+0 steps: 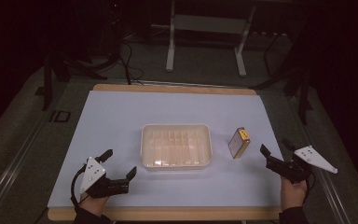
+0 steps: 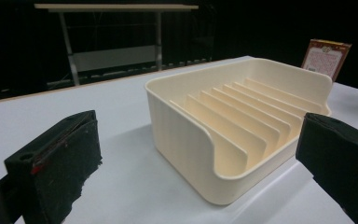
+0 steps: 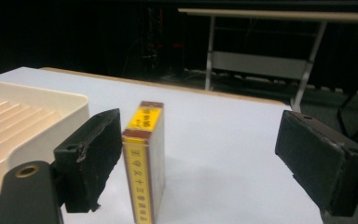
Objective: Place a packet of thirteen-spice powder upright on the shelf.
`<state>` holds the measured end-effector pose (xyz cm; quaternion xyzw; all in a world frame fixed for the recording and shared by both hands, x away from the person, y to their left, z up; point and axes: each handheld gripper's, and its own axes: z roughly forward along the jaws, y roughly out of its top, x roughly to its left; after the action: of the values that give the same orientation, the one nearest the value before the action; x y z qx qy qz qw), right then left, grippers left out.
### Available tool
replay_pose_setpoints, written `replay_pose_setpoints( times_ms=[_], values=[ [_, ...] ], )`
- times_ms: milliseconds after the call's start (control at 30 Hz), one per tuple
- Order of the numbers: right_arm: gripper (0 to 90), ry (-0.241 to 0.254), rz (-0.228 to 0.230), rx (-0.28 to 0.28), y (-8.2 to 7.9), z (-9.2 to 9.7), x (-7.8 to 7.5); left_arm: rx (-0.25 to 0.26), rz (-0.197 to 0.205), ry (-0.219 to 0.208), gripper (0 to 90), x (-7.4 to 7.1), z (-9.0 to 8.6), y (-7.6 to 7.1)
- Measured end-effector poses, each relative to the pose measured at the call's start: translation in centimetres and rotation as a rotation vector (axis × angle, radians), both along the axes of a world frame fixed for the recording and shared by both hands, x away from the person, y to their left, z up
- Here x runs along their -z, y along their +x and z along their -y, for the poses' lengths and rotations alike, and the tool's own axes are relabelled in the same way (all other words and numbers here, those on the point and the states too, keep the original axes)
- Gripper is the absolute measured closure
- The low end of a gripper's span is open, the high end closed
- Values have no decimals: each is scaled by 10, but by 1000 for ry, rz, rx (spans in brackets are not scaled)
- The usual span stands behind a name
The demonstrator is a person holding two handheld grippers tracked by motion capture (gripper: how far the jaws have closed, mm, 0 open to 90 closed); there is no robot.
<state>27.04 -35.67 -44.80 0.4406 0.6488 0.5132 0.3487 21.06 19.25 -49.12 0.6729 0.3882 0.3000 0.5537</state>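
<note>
A cream tray (image 1: 176, 126) with ridged dividers sits in the middle of the white mat. To its right a small yellow and red box (image 1: 239, 142) stands on edge. My left gripper (image 1: 119, 163) is open near the tray's front left corner, empty. In the left gripper view the tray (image 2: 182, 135) lies just ahead between the wide jaws, with the box (image 2: 325, 57) beyond it. My right gripper (image 1: 275, 147) is open to the right of the box. In the right gripper view the box (image 3: 144, 163) stands close beside the left jaw, apart from the tray (image 3: 42, 121).
The white mat (image 1: 121, 112) covers a wooden table whose edge (image 1: 168, 213) shows at the front. Behind the table stands a metal table frame (image 1: 205, 28), with cables (image 1: 128, 65) on the floor. Bare mat lies around the tray.
</note>
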Motion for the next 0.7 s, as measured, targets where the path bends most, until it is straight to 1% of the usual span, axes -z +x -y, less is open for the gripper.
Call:
replay_pose_setpoints(
  times_ms=[67, 100, 133, 167, 200, 233, 333, 367, 467, 500, 533, 567, 633, 667, 700],
  values=[
    [144, 3, -9, 19, 2, 2, 0, 1, -1, 3, 0, 0, 0, 0],
    [144, 4, -18, 26, 2, 3, -1, 0, -6, 15, 0, 1, 1, 0],
    [144, 3, -16, 32, 3, 4, -2, 0, -6, 15, 0, 1, 1, 0],
    [144, 3, -16, 32, 3, 4, -2, 1, -7, 21, 0, 2, 2, 0],
    [144, 7, -26, 34, 4, 5, -3, -1, -10, 29, 0, 2, 3, 0],
    [144, 16, -37, 37, 6, 6, -5, -2, -9, 31, 0, 2, 4, -1],
    [144, 11, -50, 45, 8, 6, -8, -6, -7, 32, 0, 2, 4, -1],
    [144, 13, -74, 49, 11, 6, -11, -7, -10, 37, 0, 2, 4, -2],
    [144, 2, -104, 46, 14, 7, -16, -8, -11, 40, 0, 2, 3, -3],
    [144, 2, -104, 46, 14, 7, -16, -8, -11, 40, 0, 2, 3, -3],
    [144, -9, -112, 49, 16, 7, -17, -8, -10, 38, 0, 2, 3, -4],
    [144, -19, -131, 41, 19, 8, -20, -9, -10, 37, 0, 2, 3, -4],
    [144, -45, -145, 35, 21, 8, -24, -6, -8, 40, 0, 2, 3, -4],
    [144, -45, -145, 35, 21, 8, -24, -6, -8, 40, 0, 2, 3, -4],
    [145, -71, -150, 26, 22, 8, -27, -1, -11, 40, 0, 3, 3, -3]
  ],
)
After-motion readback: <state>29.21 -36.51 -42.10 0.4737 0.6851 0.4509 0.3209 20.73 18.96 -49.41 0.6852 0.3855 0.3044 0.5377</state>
